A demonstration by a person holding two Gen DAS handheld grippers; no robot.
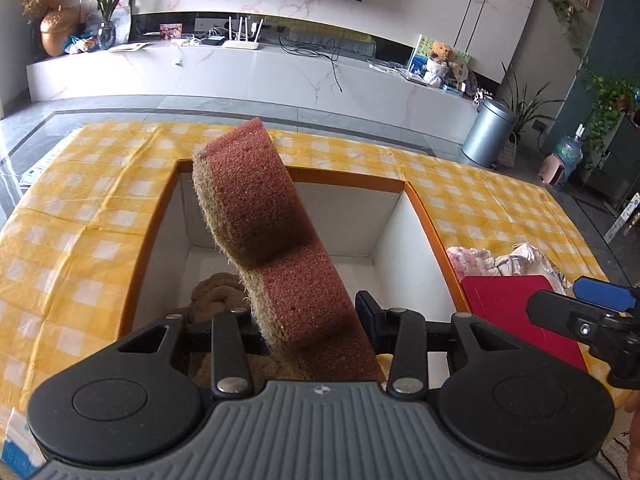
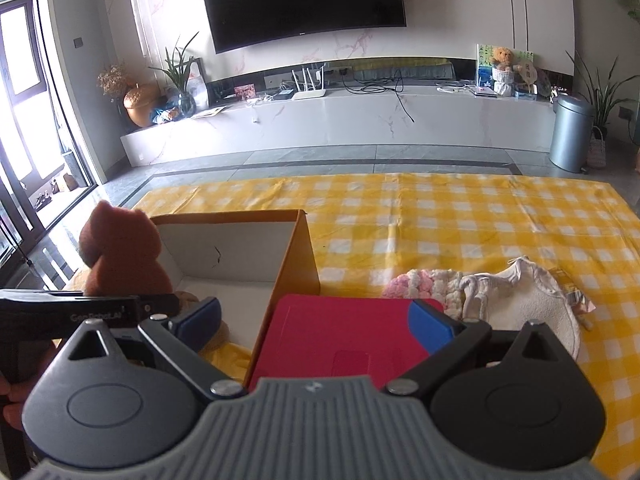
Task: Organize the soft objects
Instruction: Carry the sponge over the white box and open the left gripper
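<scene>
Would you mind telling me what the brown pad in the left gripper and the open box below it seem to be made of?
Brown pad: looks like open-pored foam sponge, matte and speckled with holes, backed by a fuzzy tan scouring layer along one edge.
Open box: probably cardboard, with smooth white inner walls and an orange outside; one wall shows a small tear.

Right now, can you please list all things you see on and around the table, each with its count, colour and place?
sponge: one, reddish-brown with tan scrub side, held above the box
box: one, orange outside and white inside, open, on the tablecloth
brown cloth: one, tan, inside the box
red board: one, right of the box
knitted piece: one, pink and white, beyond the red board
white cloth: one, right of the knitted piece
tablecloth: one, yellow and white check
bin: one, grey, on the floor
left gripper: black, shut on the sponge
right gripper: blue pads, open, empty
</scene>
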